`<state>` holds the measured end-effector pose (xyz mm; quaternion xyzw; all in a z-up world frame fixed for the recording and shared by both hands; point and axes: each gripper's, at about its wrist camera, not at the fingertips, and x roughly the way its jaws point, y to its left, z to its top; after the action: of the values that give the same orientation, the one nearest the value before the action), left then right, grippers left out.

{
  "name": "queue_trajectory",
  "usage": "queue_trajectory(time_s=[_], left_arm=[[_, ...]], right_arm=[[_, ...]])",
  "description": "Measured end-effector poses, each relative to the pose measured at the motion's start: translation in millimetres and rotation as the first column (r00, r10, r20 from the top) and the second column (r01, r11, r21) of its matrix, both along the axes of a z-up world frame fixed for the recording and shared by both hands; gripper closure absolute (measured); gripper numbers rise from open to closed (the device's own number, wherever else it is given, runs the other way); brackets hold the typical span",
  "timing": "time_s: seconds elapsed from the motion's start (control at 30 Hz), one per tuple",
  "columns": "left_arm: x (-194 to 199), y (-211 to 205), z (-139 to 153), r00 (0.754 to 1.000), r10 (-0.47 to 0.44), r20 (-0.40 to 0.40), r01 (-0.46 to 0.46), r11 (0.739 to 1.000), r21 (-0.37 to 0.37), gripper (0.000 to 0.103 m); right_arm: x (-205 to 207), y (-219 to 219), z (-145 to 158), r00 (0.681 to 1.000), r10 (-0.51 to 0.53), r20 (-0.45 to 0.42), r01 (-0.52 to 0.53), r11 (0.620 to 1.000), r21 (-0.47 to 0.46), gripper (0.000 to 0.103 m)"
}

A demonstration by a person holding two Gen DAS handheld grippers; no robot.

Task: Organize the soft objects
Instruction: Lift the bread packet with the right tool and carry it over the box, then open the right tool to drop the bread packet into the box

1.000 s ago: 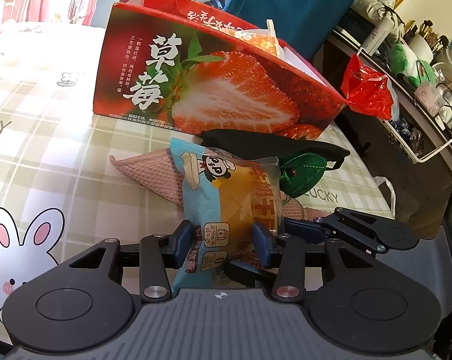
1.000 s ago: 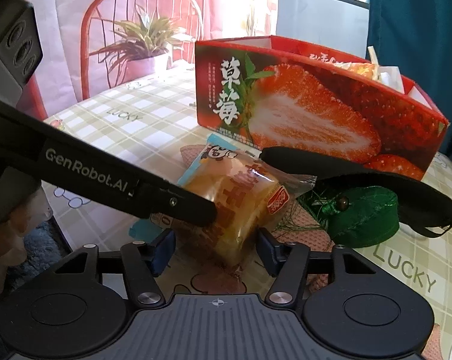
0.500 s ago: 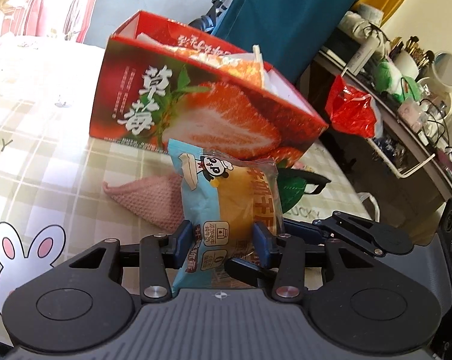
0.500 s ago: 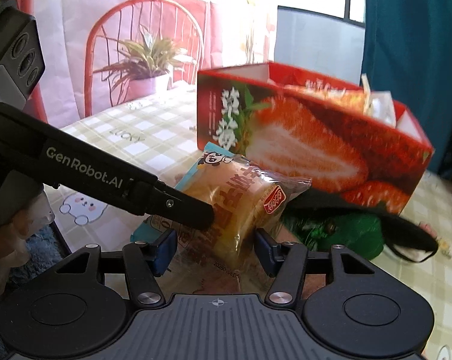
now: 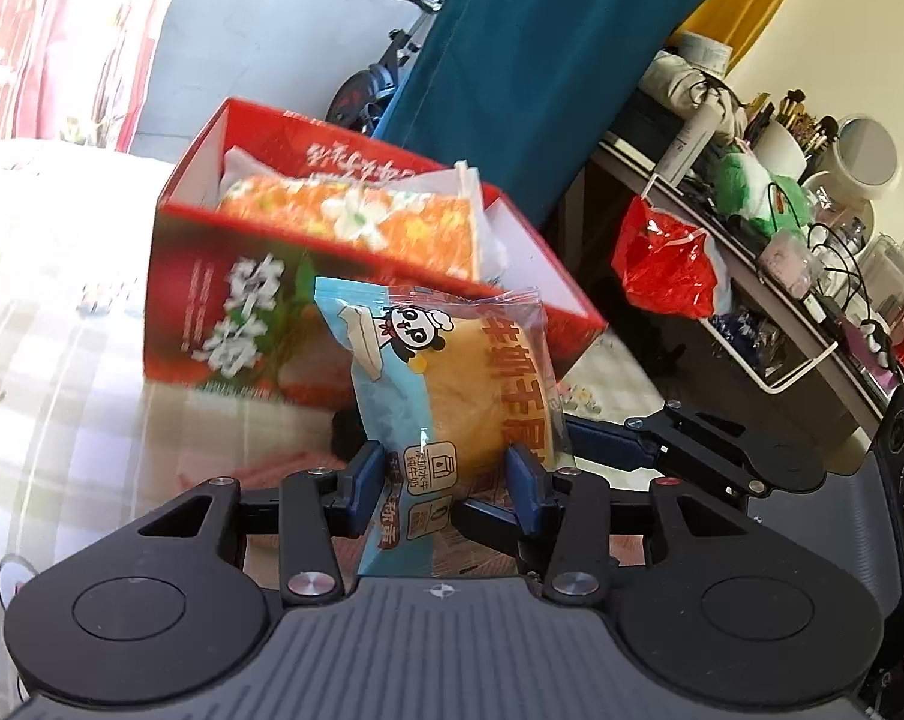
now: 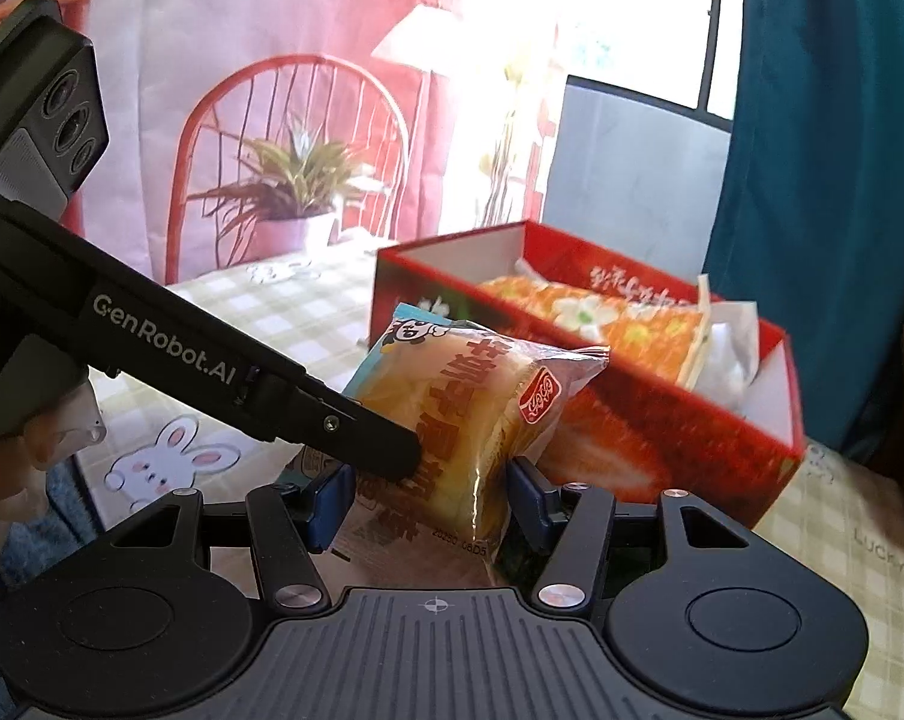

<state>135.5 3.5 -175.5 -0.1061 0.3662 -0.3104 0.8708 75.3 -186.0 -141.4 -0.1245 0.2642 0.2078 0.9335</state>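
Wrapped yellow bread packet (image 5: 452, 384), upright in the air before the red strawberry box (image 5: 260, 324).

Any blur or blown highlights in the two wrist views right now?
Left wrist: strawberry box and tablecloth motion-smeared; bread packet stays sharp. Right wrist: window blown out white, the box's near wall smeared; fisheye bends the edges in both.

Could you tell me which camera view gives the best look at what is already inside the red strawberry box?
The left wrist view: it looks down into the red strawberry box and shows the orange floral packet nearly whole. The right wrist view shows the same packet at a shallower angle, farther back, its near end partly hidden by the bread packet.
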Motion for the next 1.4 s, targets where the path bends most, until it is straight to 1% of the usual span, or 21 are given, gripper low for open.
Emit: queue_trajectory(time_s=[0.2, 0.37, 0.47, 0.53, 0.67, 0.73, 0.87, 0.97, 1.13, 1.23, 1.4], left_arm=[[18.1, -14.8, 13.8, 0.999, -0.024, 0.021, 0.024, 1.0, -0.001, 0.056], [43.5, -31.2, 24.5, 0.999, -0.027, 0.03, 0.028, 0.999, -0.044, 0.056], [62.0, -44.4, 32.8, 0.999, -0.021, 0.045, 0.022, 0.999, -0.035, 0.055], [75.1, -52.6, 38.5, 0.999, -0.018, 0.046, 0.02, 0.999, -0.036, 0.055], [101.0, -63.9, 46.9, 0.999, -0.02, 0.039, 0.022, 0.998, -0.064, 0.055], [113.2, -73.2, 48.5, 0.999, -0.025, 0.032, 0.027, 0.998, -0.063, 0.055], [130.6, -94.4, 43.7, 0.999, -0.041, 0.015, 0.042, 0.999, -0.027, 0.055], [144.6, -105.0, 33.5, 0.998, -0.038, -0.04, 0.037, 0.999, -0.023, 0.055], [158.4, -114.6, 19.4, 0.993, -0.028, -0.115, 0.031, 0.999, 0.026, 0.055], [162.6, -116.2, 15.2, 0.993, -0.025, -0.113, 0.033, 0.997, 0.063, 0.055], [173.1, -127.2, 9.3, 0.993, -0.014, -0.118, 0.029, 0.991, 0.13, 0.055]], right_arm=[[18.2, -13.2, 15.4, 1.0, -0.016, 0.009, 0.016, 1.0, 0.004, 0.051], [38.3, -24.4, 29.3, 0.999, -0.031, 0.042, 0.033, 0.999, -0.039, 0.051], [56.1, -28.9, 34.5, 0.995, -0.054, 0.08, 0.059, 0.996, -0.07, 0.051], [71.3, -33.6, 38.0, 0.994, -0.075, 0.085, 0.08, 0.995, -0.066, 0.051], [99.4, -48.2, 44.1, 0.99, -0.104, 0.092, 0.108, 0.993, -0.039, 0.051], [109.9, -55.6, 45.2, 0.988, -0.118, 0.099, 0.122, 0.992, -0.035, 0.051], [130.5, -73.8, 40.5, 0.987, -0.151, 0.063, 0.151, 0.988, -0.005, 0.051], [143.9, -86.1, 32.9, 0.986, -0.165, 0.035, 0.165, 0.986, 0.002, 0.052], [164.2, -102.6, 21.5, 0.987, -0.157, -0.038, 0.158, 0.987, 0.029, 0.055], [174.9, -107.9, 17.5, 0.987, -0.146, -0.071, 0.15, 0.988, 0.048, 0.055], [187.6, -107.4, 12.1, 0.98, -0.153, -0.124, 0.16, 0.986, 0.048, 0.055]])
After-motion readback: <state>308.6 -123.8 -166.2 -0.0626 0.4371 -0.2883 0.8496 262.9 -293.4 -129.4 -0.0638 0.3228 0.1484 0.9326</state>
